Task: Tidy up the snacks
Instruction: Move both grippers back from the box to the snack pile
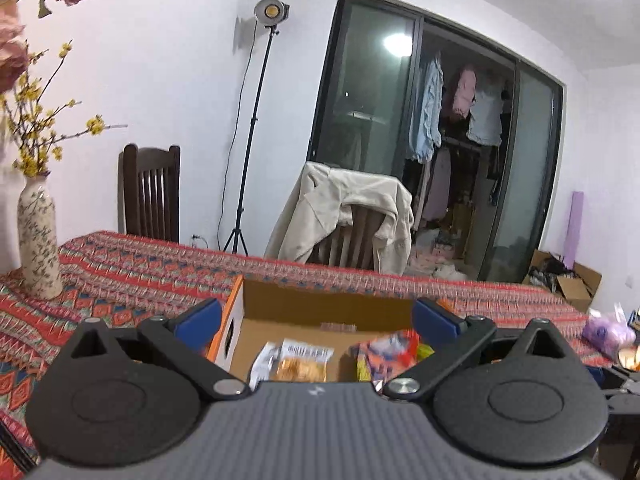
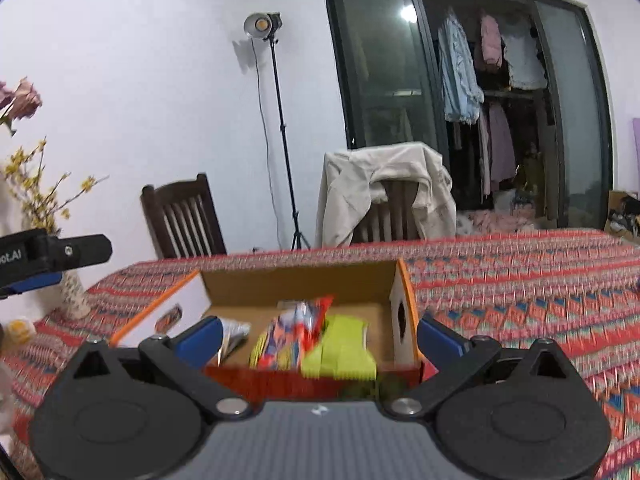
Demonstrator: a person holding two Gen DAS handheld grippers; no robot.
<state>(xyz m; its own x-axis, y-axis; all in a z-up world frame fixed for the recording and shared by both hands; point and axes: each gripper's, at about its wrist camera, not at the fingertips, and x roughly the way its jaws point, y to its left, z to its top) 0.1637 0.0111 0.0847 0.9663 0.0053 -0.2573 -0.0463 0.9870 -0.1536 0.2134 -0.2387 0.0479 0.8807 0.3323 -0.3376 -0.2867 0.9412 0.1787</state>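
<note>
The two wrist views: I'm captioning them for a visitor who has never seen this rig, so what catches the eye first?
The open cardboard box on the patterned tablecloth, holding bright snack packets, a lime-green one at front right. Both grippers, left gripper and right gripper, are open before it. Behind, a cream jacket drapes a chair.

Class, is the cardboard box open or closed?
Open: the cardboard box has no lid on top, and snack packets show inside.

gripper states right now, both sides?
Left gripper: open, holding nothing, above the cardboard box.
Right gripper: open, holding nothing, facing the snacks in the box.
</note>
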